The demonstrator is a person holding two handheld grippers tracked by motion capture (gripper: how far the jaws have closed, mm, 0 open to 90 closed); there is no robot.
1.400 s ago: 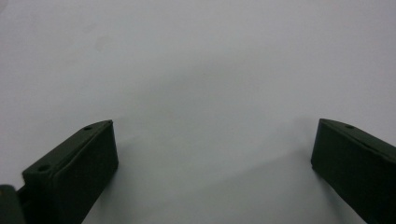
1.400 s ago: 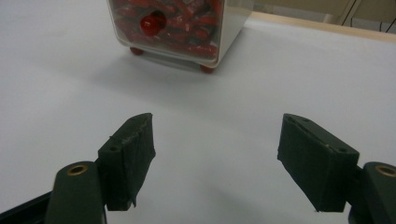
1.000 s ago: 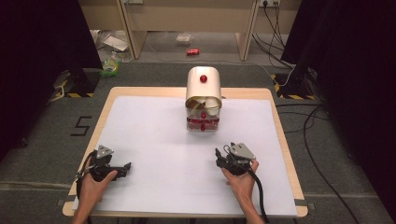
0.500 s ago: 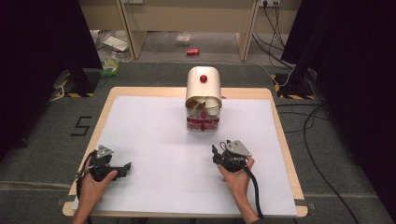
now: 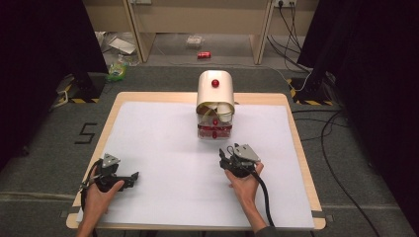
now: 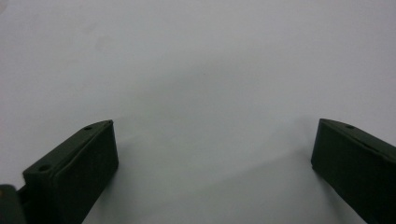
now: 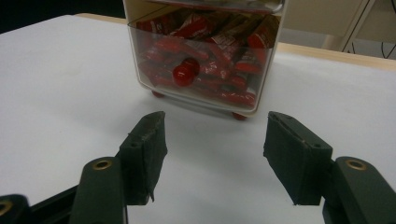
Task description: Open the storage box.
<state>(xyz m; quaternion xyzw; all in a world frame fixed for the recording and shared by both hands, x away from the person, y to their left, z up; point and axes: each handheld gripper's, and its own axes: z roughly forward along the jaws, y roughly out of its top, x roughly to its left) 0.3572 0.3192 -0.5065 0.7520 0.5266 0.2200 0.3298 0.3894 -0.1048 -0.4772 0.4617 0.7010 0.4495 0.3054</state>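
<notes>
Biggest risk from here: my right gripper [image 5: 227,157] comes in low at the front of the snack box [image 5: 215,106] and the jaws miss the small red knob [image 7: 185,73] on the clear drawer [image 7: 201,70]. The knob is round and smooth-looking, so I reckon an off-centre pinch would just slip off it. Push too hard instead and the whole box could slide back across the white sheet, since it sits on little red feet [image 7: 239,116] w/ nothing behind to brace it. If I get the knob and yank fast, the drawer may come out too far and spill the red packets [image 7: 210,32] onto the bench [image 5: 296,128].

Position-wise: the box stands at the far-middle of the bench, cream domed cover up top, clear drawer below. The right gripper is near its front but not touching, pointing straight at it. In the right gripper view the knob sits above the gap between the jaws, a bit left of centre, so I'd need to lift and nudge left.

Right gripper is released, nothing between the jaws; they've just been closing a little. Left gripper [image 5: 129,177] is released too, jaws wide over bare white sheet at the near-left corner, well apart from the box.
</notes>
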